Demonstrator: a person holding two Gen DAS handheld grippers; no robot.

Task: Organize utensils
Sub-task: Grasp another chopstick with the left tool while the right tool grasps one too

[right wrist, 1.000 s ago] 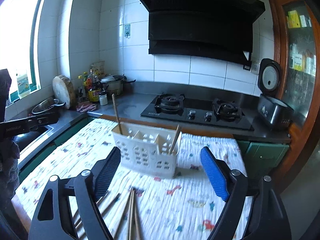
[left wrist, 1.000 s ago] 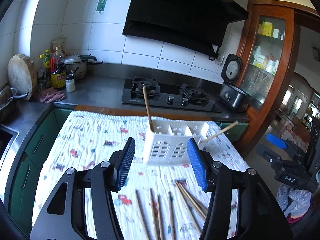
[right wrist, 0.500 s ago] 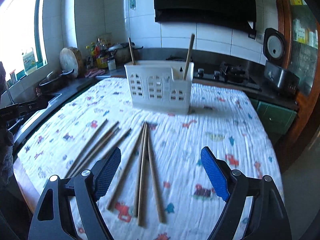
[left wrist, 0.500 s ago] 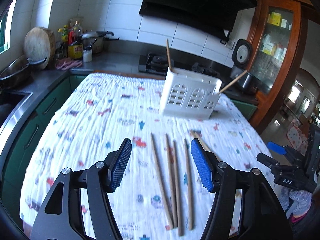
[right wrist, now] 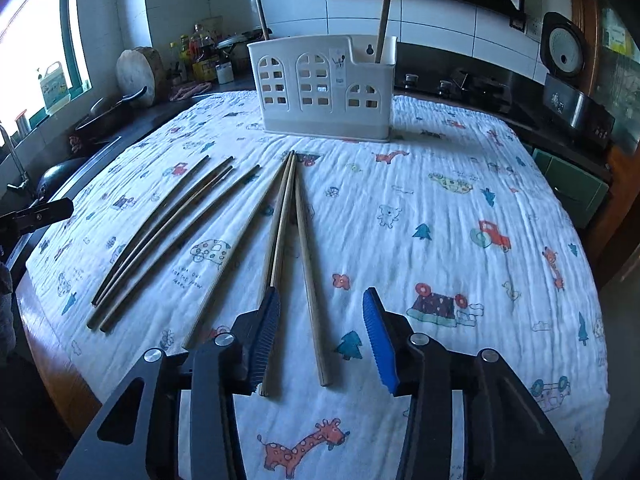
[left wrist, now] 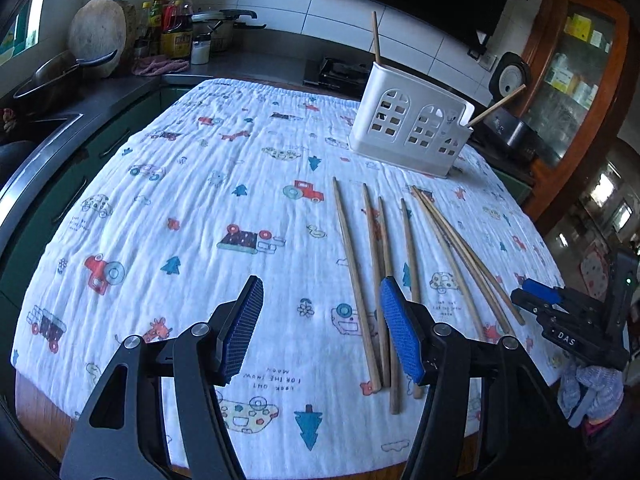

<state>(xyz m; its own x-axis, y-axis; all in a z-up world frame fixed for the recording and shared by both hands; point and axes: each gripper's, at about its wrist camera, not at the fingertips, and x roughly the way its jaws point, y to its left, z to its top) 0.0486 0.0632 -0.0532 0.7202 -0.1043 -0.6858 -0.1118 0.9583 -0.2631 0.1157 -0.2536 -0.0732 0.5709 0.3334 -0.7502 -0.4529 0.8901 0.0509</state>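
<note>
A white slotted utensil holder (left wrist: 408, 128) (right wrist: 324, 88) stands at the far side of the printed cloth. One wooden chopstick (left wrist: 376, 40) stands upright in it and another (left wrist: 496, 106) leans out of its right end. Several loose chopsticks (left wrist: 372, 260) (right wrist: 280, 220) lie on the cloth nearer to me. My left gripper (left wrist: 320, 320) hovers open low over their left edge, the leftmost stick just inside its right pad. My right gripper (right wrist: 320, 320) straddles the near end of one chopstick (right wrist: 312, 300). Its jaws are closing, and the pads stand apart from the stick.
A children's-print cloth (left wrist: 180, 200) covers the table. Behind are a gas hob (right wrist: 460, 88), a rice cooker (right wrist: 568, 80), bottles and a round board (left wrist: 100, 36) on the counter, and a pan by the sink (left wrist: 52, 80). A wooden cabinet (left wrist: 572, 60) stands at the right.
Both grippers have dropped toward the cloth and now sit over the loose chopsticks, with the holder farther off. The right jaws have narrowed around one chopstick.
</note>
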